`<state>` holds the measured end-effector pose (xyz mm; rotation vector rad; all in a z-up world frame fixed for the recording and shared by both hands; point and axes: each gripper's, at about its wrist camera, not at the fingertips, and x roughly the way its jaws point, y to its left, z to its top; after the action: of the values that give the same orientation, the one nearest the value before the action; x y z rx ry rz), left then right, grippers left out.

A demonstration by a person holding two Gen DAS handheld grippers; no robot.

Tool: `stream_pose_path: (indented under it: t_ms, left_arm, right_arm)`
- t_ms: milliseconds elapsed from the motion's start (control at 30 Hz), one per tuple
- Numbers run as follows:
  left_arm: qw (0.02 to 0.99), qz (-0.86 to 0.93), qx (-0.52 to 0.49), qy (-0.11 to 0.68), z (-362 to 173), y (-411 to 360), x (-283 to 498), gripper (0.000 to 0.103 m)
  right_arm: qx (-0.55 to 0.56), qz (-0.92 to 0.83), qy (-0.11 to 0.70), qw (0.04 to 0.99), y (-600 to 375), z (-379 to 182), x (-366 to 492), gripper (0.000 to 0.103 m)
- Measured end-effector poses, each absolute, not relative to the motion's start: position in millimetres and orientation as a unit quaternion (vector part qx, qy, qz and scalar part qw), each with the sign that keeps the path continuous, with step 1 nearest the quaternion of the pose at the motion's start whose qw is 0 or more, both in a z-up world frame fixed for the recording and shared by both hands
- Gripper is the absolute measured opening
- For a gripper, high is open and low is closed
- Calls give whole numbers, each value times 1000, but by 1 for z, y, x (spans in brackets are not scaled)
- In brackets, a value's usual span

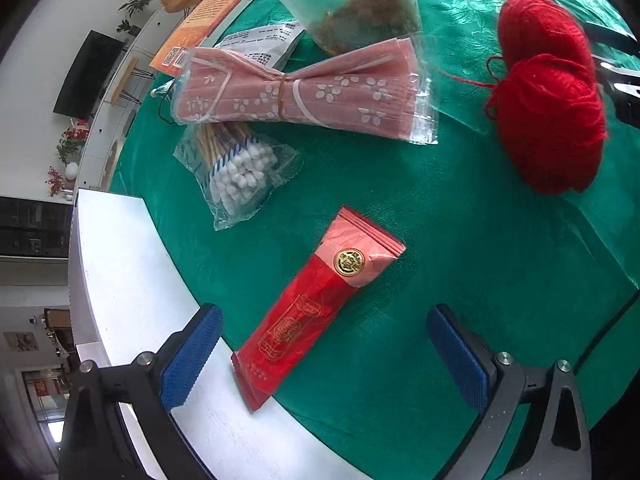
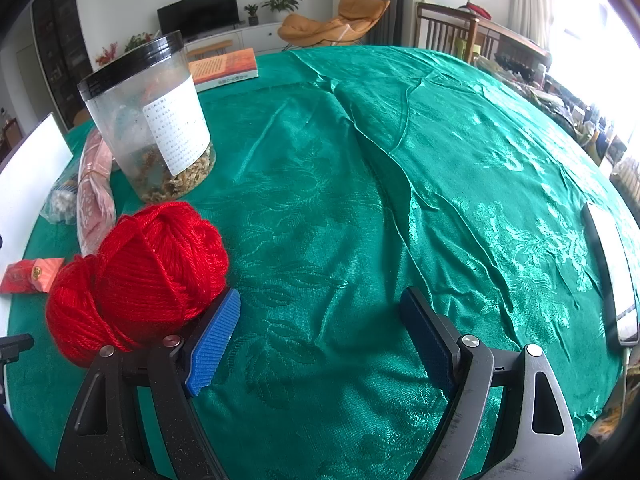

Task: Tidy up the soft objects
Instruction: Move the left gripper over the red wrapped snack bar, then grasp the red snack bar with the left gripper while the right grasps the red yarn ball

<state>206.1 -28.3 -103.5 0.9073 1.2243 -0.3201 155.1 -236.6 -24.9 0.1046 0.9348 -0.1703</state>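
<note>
Left gripper point(image 1: 324, 356) jaws released, straddling the near end of the red packet point(image 1: 316, 304), which lies half on the green desk point(image 1: 460, 240) cloth, half on the white board point(image 1: 120, 264). I'd centre on it and drop lower before clamping. Right gripper point(image 2: 320, 340) jaws spread and empty, red yarn point(image 2: 144, 272) just beside its left pad.

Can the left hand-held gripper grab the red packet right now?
Probably yes. The left hand-held gripper is open, and the red packet lies flat just ahead between its blue fingers, with nothing on top or blocking it.
</note>
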Motion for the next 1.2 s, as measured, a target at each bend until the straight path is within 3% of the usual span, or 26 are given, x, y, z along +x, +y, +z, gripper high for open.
stream_pose_path:
  t_ms: [33,100,167,233,300,633,667,733,800,1000,1200]
  left_arm:
    - [722,-141,383,559,-103,-26,215,75]
    - [757,-143,268,579,-91,-15,236,33]
    - [781,-149,138,590,-82,3,257,35]
    - [792,-152,57,589,-77,19,267,46]
    - [792,-130,55,594,-75,27,270,91]
    - [772,-157,165,593,-100,8,212,93]
    - [778,-148,186,581,-101,4,207,88]
    - [795,-134,189,561,-99,4,201,67]
    - [803,-132,138,564,-96,16,203,24]
    - [821,-130,75,551,-90,35,192,18]
    - [841,-118,20,527,-78,39,165,18]
  right_arm:
    - [50,-82,450,888,-237,-25,155,85]
    - [50,-82,450,888,-237,-25,155,85]
    - [50,-82,450,888,-236,-25,155,85]
    - [50,-82,450,888,-237,-25,155,85]
    - [51,-82,450,888,-237,-25,155,85]
    - [56,-78,448,889,-236,-25,156,85]
    - [61,-75,446,890,-237,-25,154,85]
    - [79,-68,439,892,-242,-24,152,84]
    - [121,-61,427,894,-252,-20,146,84]
    - [258,23,392,883,-264,-4,111,85]
    - [224,155,457,847,-184,-10,119,85]
